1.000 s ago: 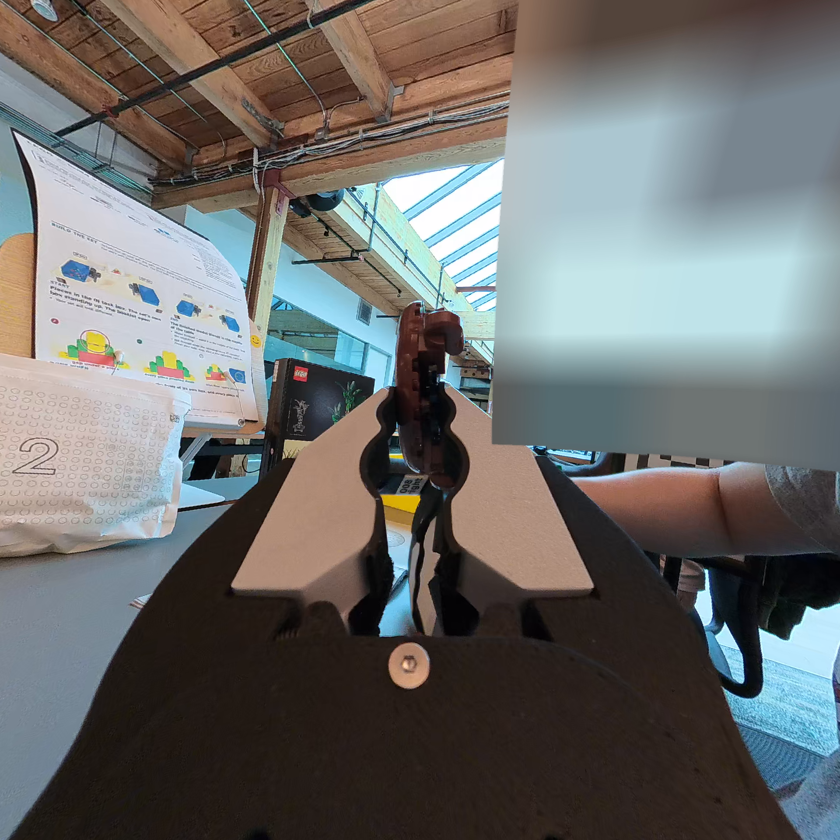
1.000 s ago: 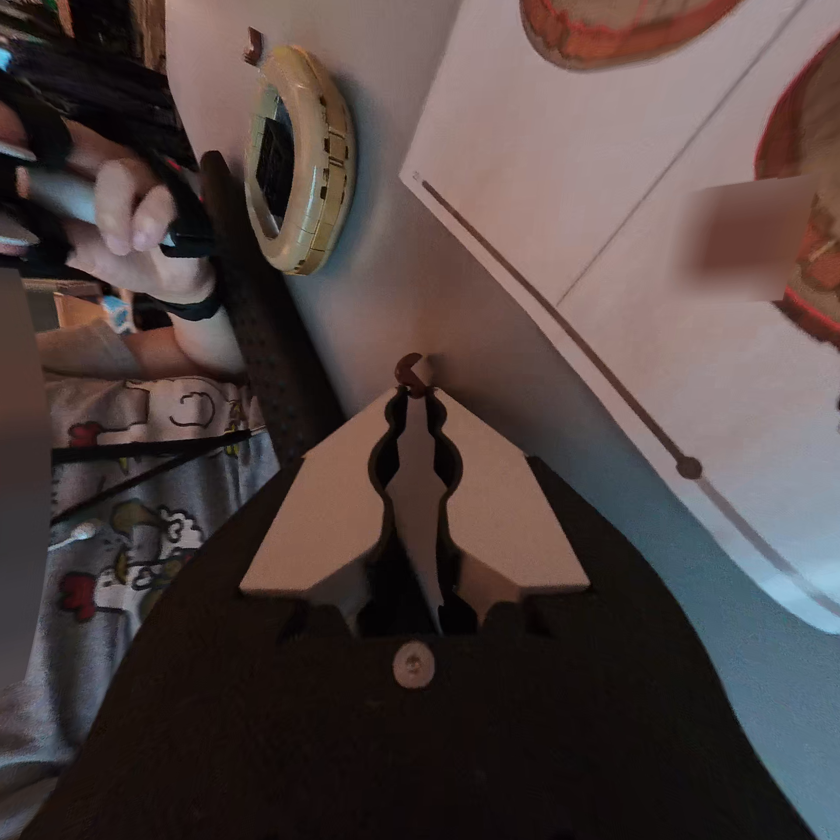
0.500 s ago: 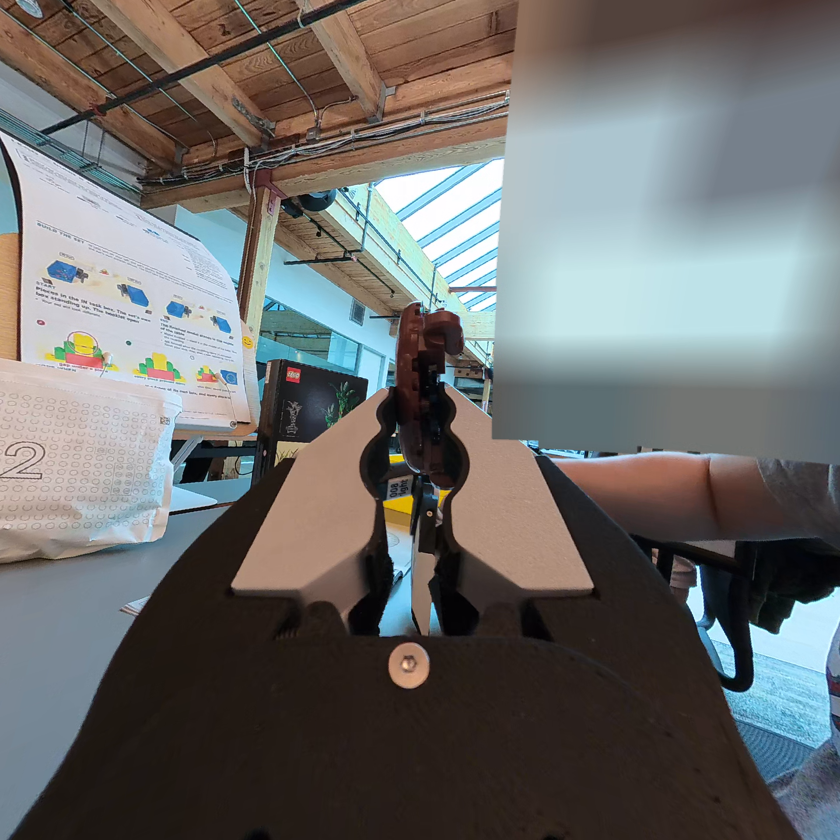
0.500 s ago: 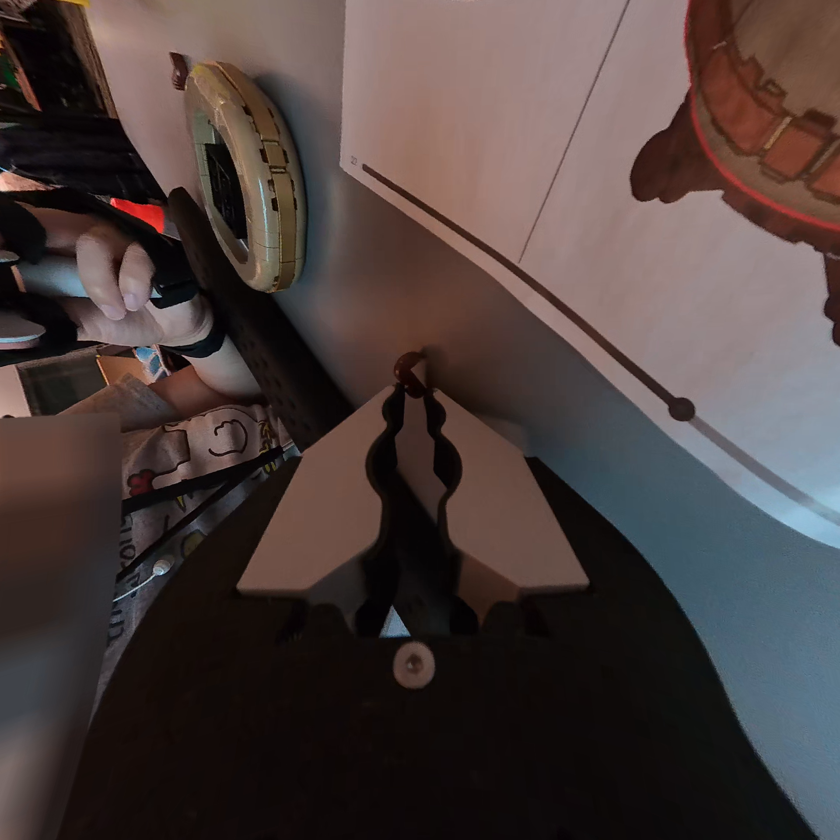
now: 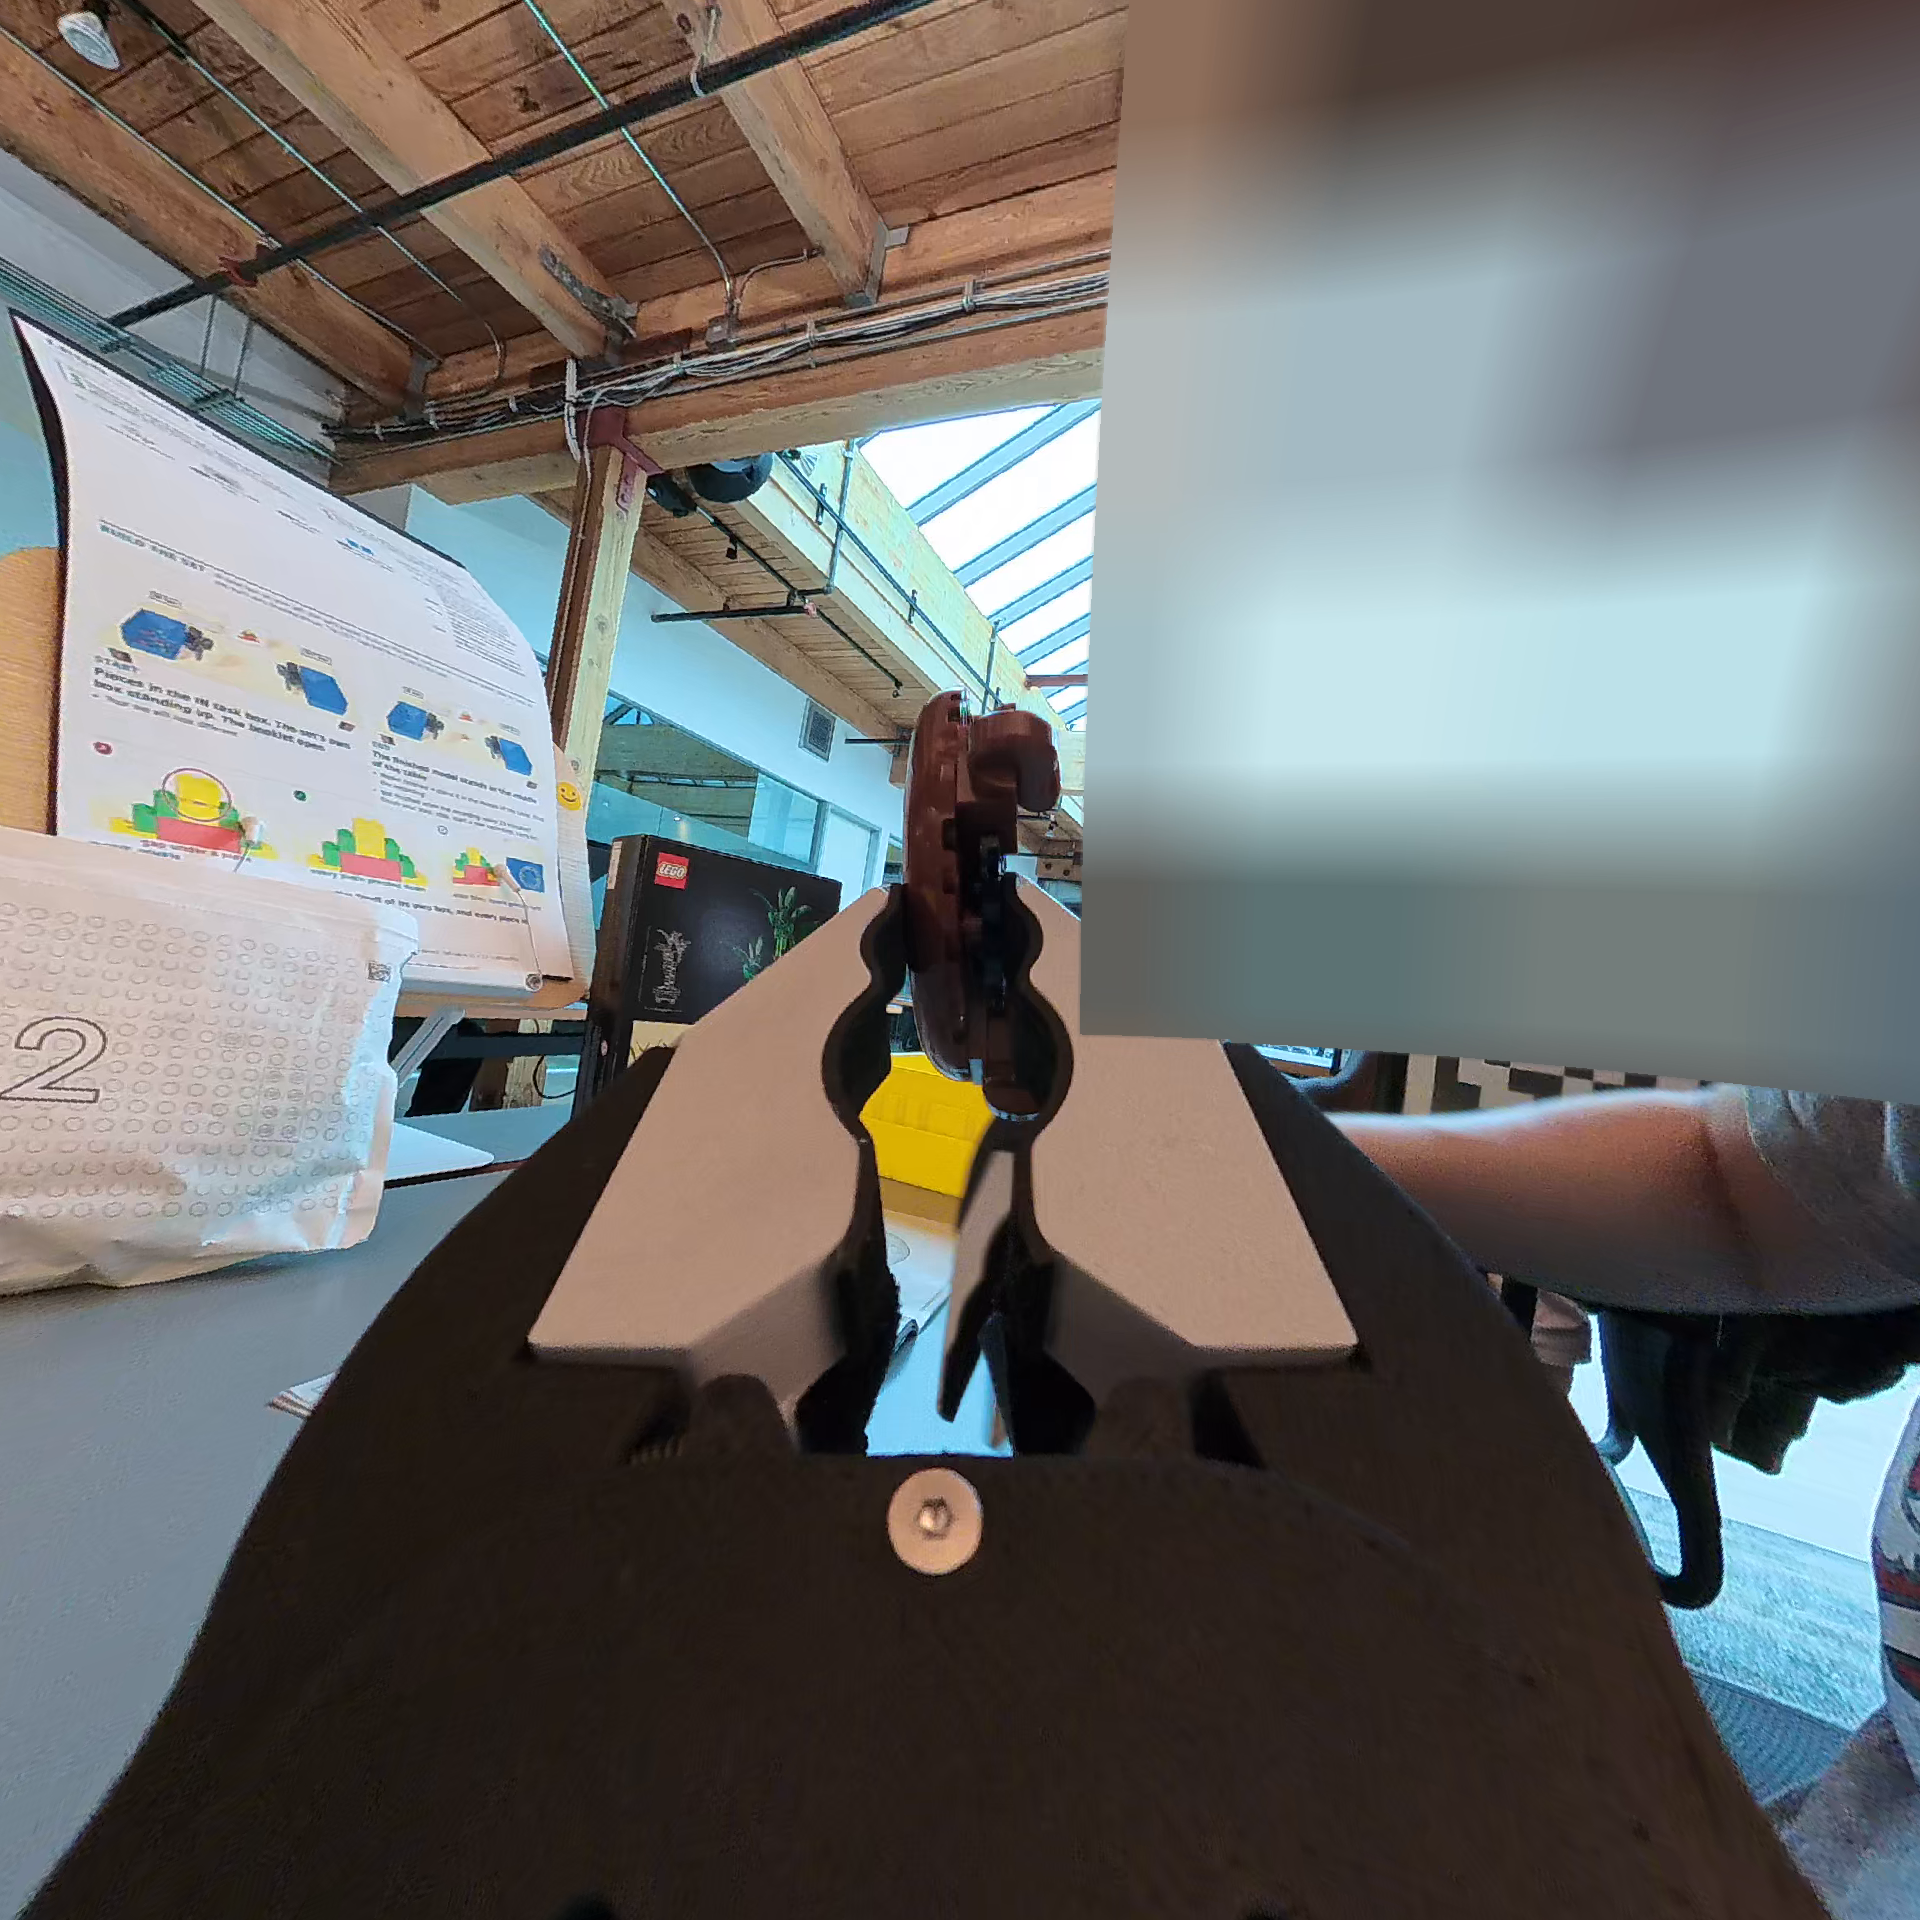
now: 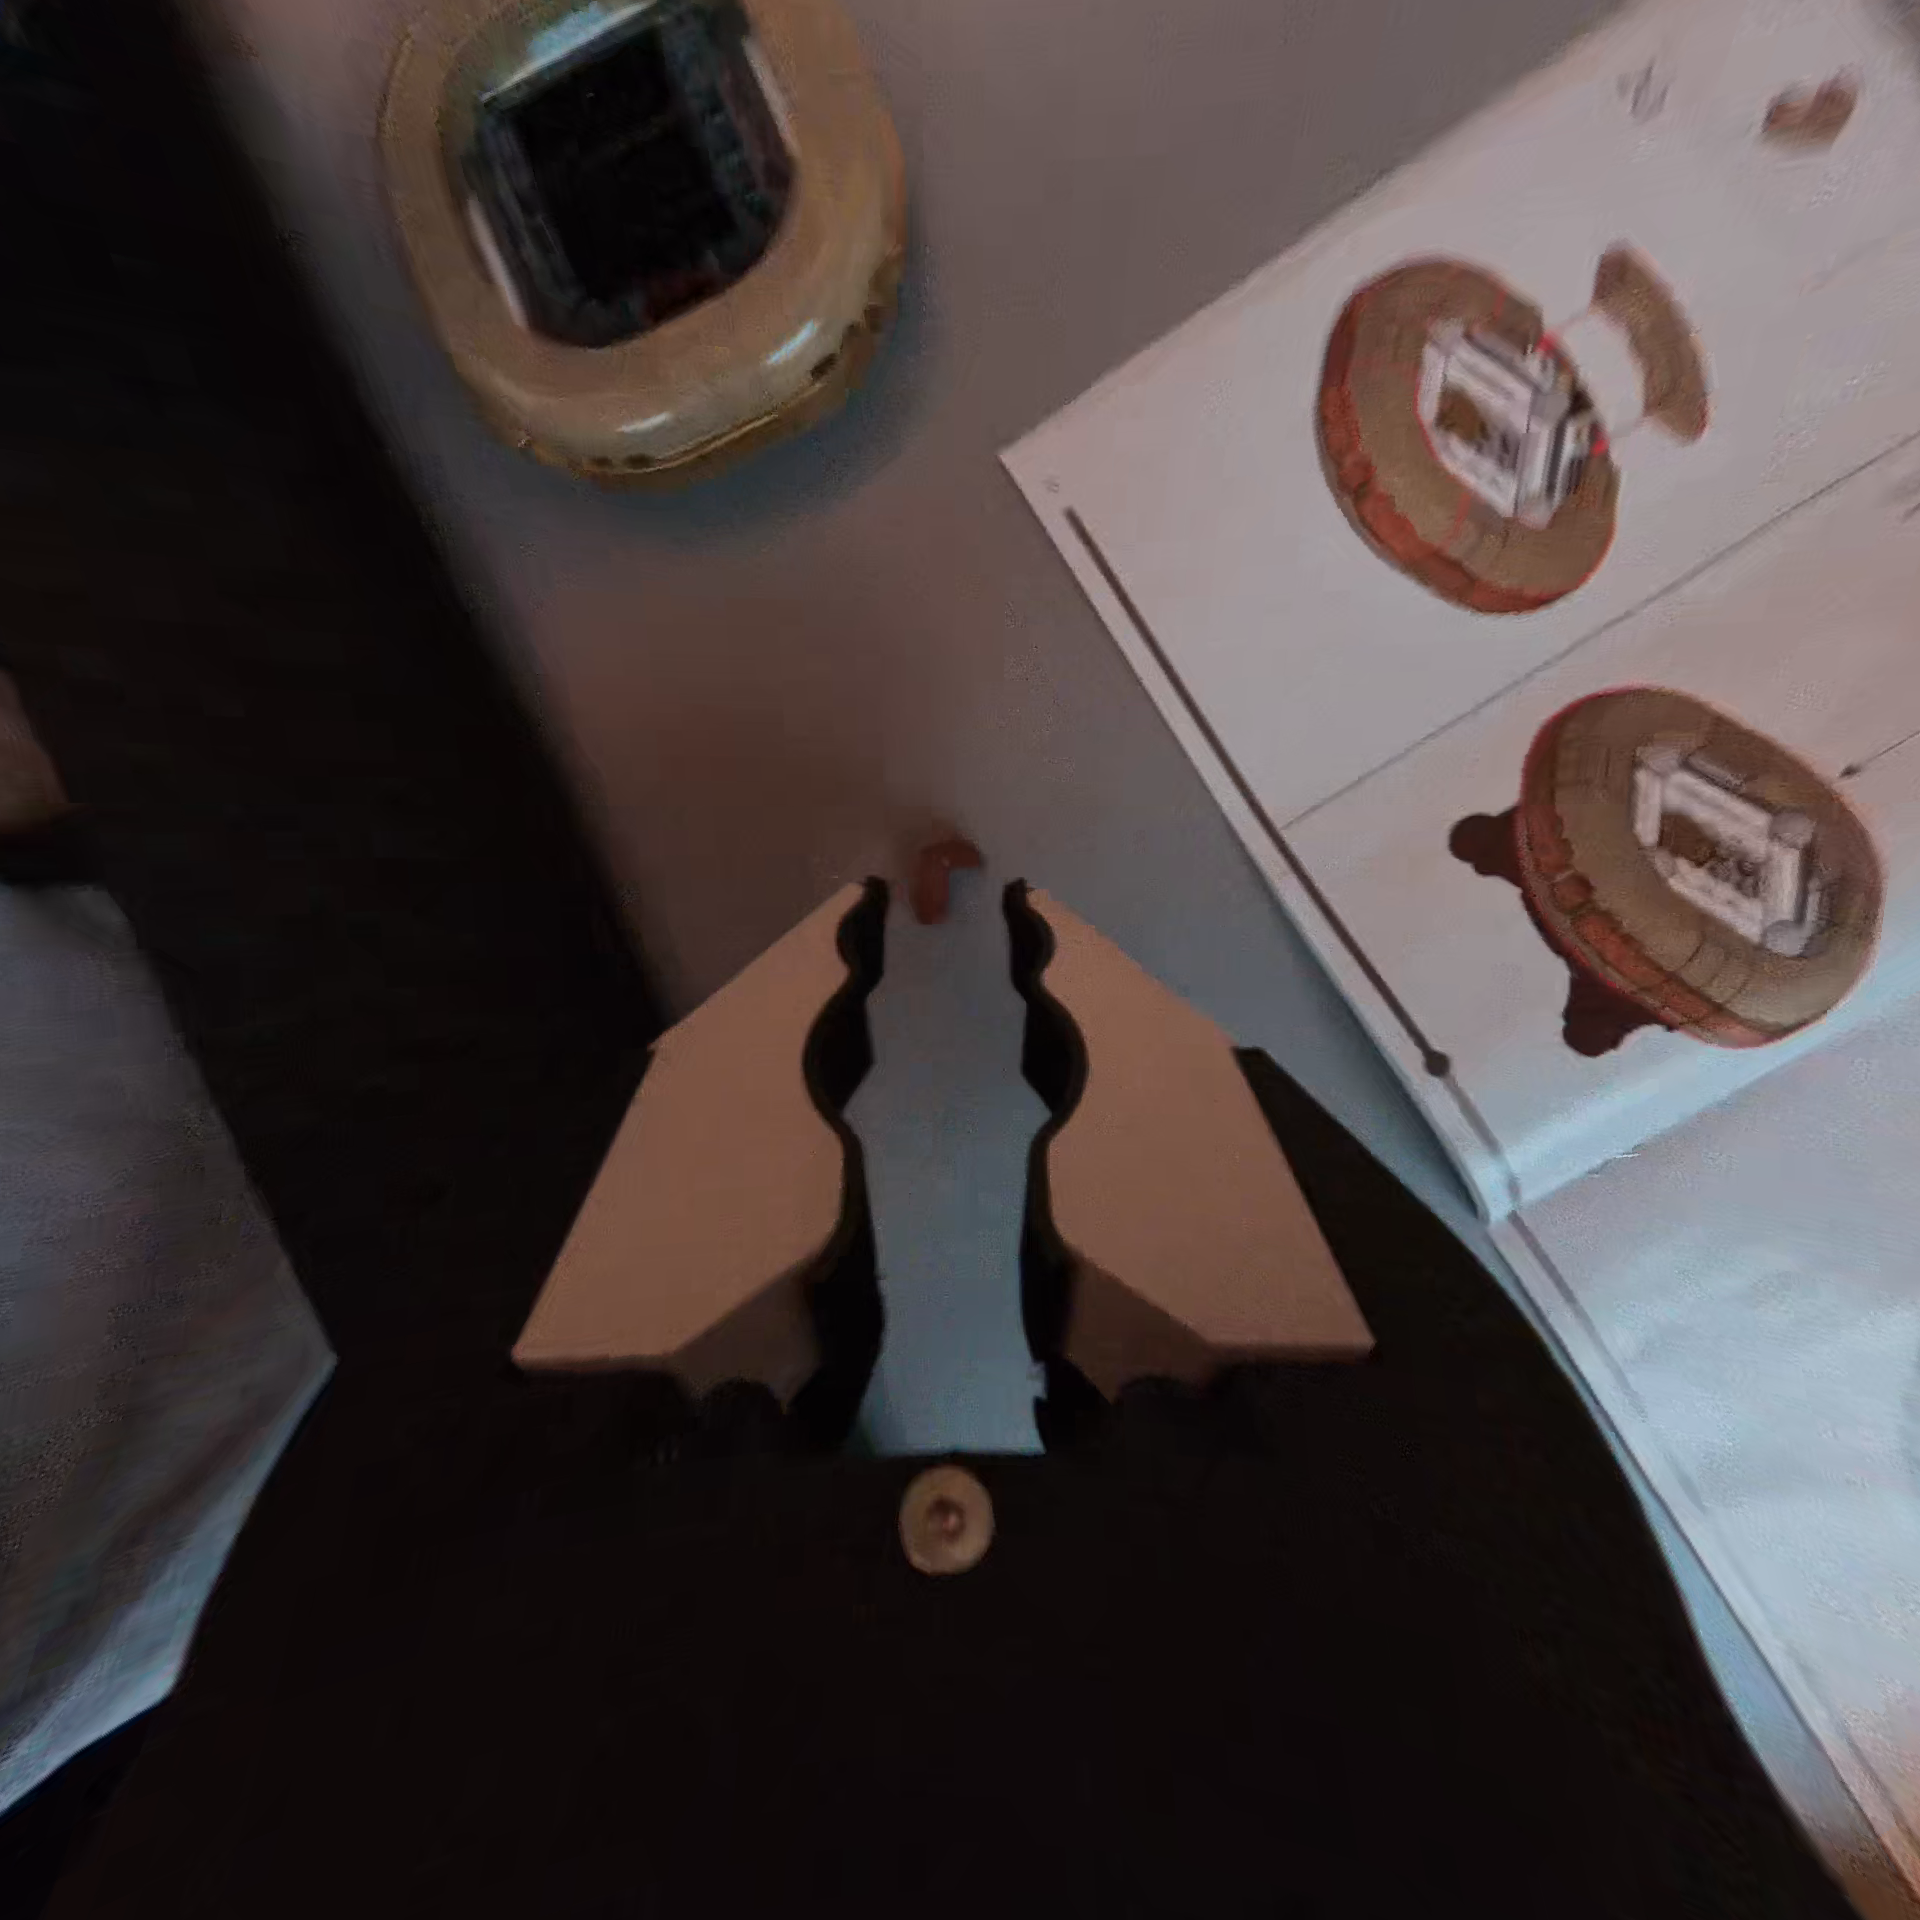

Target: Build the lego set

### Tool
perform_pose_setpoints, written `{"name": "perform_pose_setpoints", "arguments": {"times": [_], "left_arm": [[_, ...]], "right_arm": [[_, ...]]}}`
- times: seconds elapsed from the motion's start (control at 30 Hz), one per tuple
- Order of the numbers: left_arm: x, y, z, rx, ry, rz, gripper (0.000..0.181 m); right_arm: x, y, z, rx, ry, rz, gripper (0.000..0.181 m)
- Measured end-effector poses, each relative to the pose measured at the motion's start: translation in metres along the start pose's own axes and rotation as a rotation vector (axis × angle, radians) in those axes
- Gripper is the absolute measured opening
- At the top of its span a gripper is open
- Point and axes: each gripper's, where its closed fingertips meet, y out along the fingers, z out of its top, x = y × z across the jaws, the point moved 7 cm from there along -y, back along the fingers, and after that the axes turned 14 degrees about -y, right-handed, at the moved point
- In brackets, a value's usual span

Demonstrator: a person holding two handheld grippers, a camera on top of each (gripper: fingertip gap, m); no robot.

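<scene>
My left gripper (image 5: 951,914) is shut on a dark brown round lego assembly (image 5: 956,894) with a curved foot on top. It holds the assembly on edge, raised above the grey table (image 5: 135,1455). My right gripper (image 6: 943,888) is open, its jaws a little apart, pointing down at the table. A small reddish-brown lego piece (image 6: 935,868) lies on the table just past its fingertips, touching neither. A tan oval ring assembly (image 6: 821,343) with a dark middle lies farther ahead to the left. The right wrist view is motion-blurred.
The open instruction booklet (image 6: 1455,665) lies to the right of my right gripper. A dark strip (image 6: 260,623) runs along the table's left side. In the left wrist view, a white numbered bag (image 5: 177,1060), a poster (image 5: 291,727), a black lego box (image 5: 717,925), a yellow bin (image 5: 925,1127) and a person's arm (image 5: 1558,1174). There is about 25 cm between the tips of the two grippers.
My right gripper has opened and let go of the small brown piece, which now lies on the table. Its view has swung towards the tan ring. My left gripper keeps its hold.
</scene>
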Motion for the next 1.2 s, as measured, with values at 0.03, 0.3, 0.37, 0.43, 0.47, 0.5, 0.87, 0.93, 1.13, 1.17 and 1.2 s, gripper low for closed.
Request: {"name": "perform_pose_setpoints", "arguments": {"times": [0.03,0.3,0.37,0.43,0.47,0.5,0.87,0.93,1.13,1.17,1.2], "left_arm": [[0.0,0.0,0.0,0.0,-0.003,-0.001,0.015],[0.002,0.0,-0.001,-0.009,0.006,-0.007,0.015],[0.002,0.0,-0.001,-0.003,0.004,-0.003,0.015],[0.002,-0.001,0.001,0.004,0.004,-0.004,0.015],[0.002,-0.001,0.001,0.006,0.005,-0.004,0.015],[0.002,-0.001,0.001,0.006,0.007,-0.002,0.015],[0.003,-0.001,0.001,0.003,-0.005,-0.013,0.015],[0.003,-0.001,0.001,0.006,-0.009,-0.021,0.015],[0.004,0.001,-0.001,-0.008,-0.007,-0.025,0.015],[0.004,0.001,-0.001,-0.01,-0.008,-0.024,0.015],[0.003,0.001,-0.001,-0.012,-0.01,-0.024,0.015]], "right_arm": [[-0.012,0.0,0.003,0.008,-0.039,-0.047,0.028],[-0.037,0.015,0.014,-0.079,-0.268,-0.414,0.011],[-0.036,0.02,0.012,-0.118,-0.277,-0.415,0.013],[-0.032,0.023,0.007,-0.148,-0.241,-0.413,0.016],[-0.029,0.024,0.005,-0.16,-0.215,-0.411,0.017],[-0.028,0.025,0.003,-0.164,-0.194,-0.402,0.015],[-0.013,0.01,-0.009,0.275,0.42,0.09,0.006],[-0.002,0.005,-0.02,0.418,0.648,0.275,0.006],[-0.003,0.021,-0.047,0.345,0.932,0.568,0.006],[-0.002,0.022,-0.049,0.354,0.983,0.613,0.007],[0.0,0.023,-0.052,0.36,1.021,0.644,0.007]]}}
